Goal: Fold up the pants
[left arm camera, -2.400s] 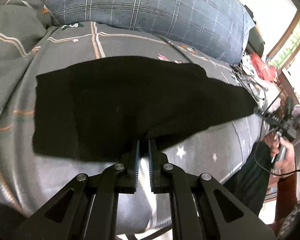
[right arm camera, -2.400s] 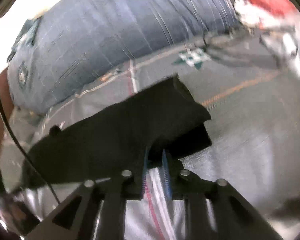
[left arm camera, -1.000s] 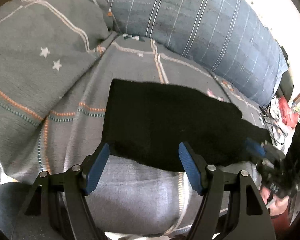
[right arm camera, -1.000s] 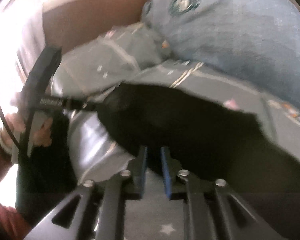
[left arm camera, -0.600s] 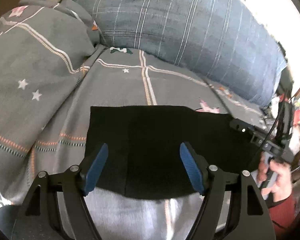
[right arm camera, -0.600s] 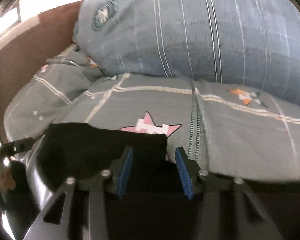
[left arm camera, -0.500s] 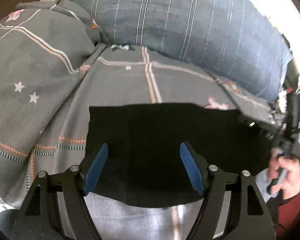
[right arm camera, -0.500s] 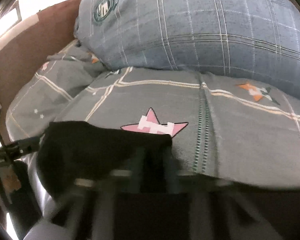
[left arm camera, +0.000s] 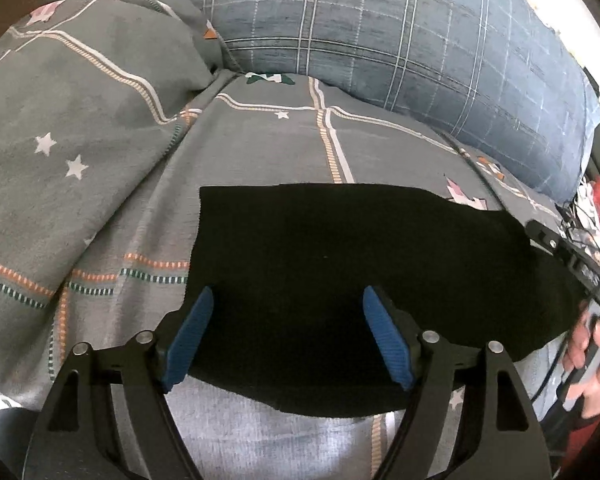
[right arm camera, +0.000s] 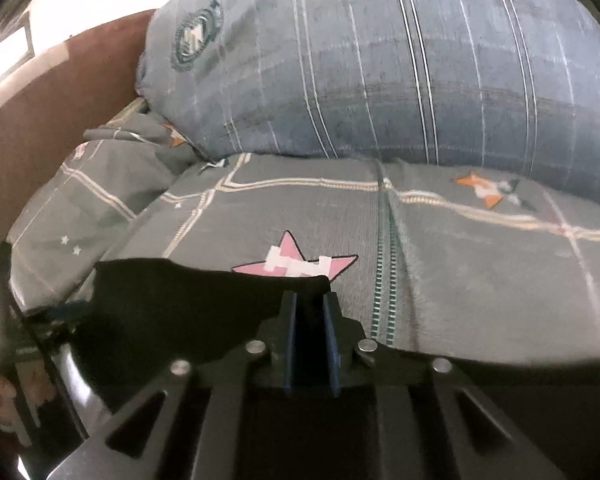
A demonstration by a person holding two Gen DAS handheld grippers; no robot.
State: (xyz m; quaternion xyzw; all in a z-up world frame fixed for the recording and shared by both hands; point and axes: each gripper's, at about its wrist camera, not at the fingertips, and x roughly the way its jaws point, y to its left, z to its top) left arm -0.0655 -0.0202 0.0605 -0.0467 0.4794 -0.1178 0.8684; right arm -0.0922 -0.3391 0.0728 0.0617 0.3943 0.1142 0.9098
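Black pants (left arm camera: 340,264) lie on the bedspread (left arm camera: 260,140), right hand-held gripper (right arm camera: 310,312) pinching their corner, left hand-held gripper (left arm camera: 288,320) spread wide.

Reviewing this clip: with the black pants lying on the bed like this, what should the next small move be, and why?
Probably close the left gripper on the near edge of the pants. It hangs wide open over the cloth, gripping nothing, while the right gripper is already shut on the pants' far corner, so only one end is held.

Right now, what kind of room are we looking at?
Most likely a bedroom. The black pants lie on a bed with a grey star-print cover, a big blue plaid pillow sits behind them, and what looks like a brown headboard stands alongside.
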